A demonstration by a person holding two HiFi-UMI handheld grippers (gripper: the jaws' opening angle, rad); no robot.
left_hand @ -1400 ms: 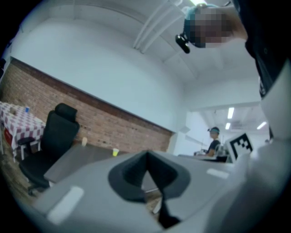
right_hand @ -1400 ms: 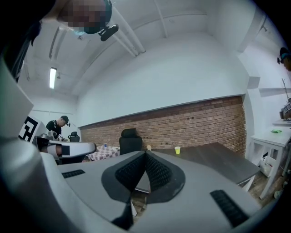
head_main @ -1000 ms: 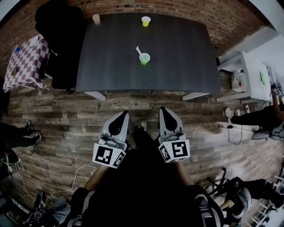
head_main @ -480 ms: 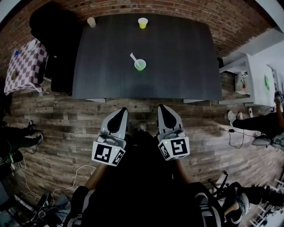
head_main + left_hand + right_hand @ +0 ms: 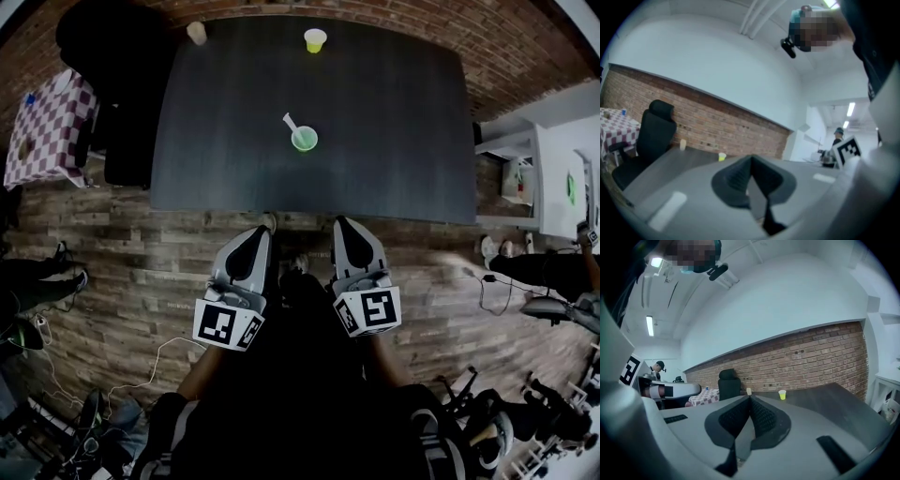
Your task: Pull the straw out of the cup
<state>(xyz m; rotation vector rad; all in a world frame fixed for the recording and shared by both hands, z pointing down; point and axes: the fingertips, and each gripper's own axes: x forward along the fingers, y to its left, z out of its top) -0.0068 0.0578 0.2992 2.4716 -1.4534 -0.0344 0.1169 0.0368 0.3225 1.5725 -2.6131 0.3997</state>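
A green cup point(image 5: 304, 140) stands near the middle of the dark table point(image 5: 394, 141), with a white straw point(image 5: 292, 123) leaning out of it up and to the left. My left gripper point(image 5: 256, 234) and right gripper point(image 5: 345, 228) are held side by side above the wooden floor, short of the table's near edge and well away from the cup. Both are shut with nothing between their jaws. In the two gripper views the cup with the straw is hidden behind the jaws.
A yellow cup point(image 5: 315, 40) point(image 5: 722, 157) point(image 5: 782, 394) and a pale cup point(image 5: 197, 33) point(image 5: 683, 144) point(image 5: 749, 391) stand at the table's far edge. A black office chair point(image 5: 117, 103) and a checkered table point(image 5: 42, 127) are at the left, a white desk point(image 5: 562, 178) at the right.
The view has shifted a little, so the table now reaches closer to the grippers. Both grippers stay shut and side by side.
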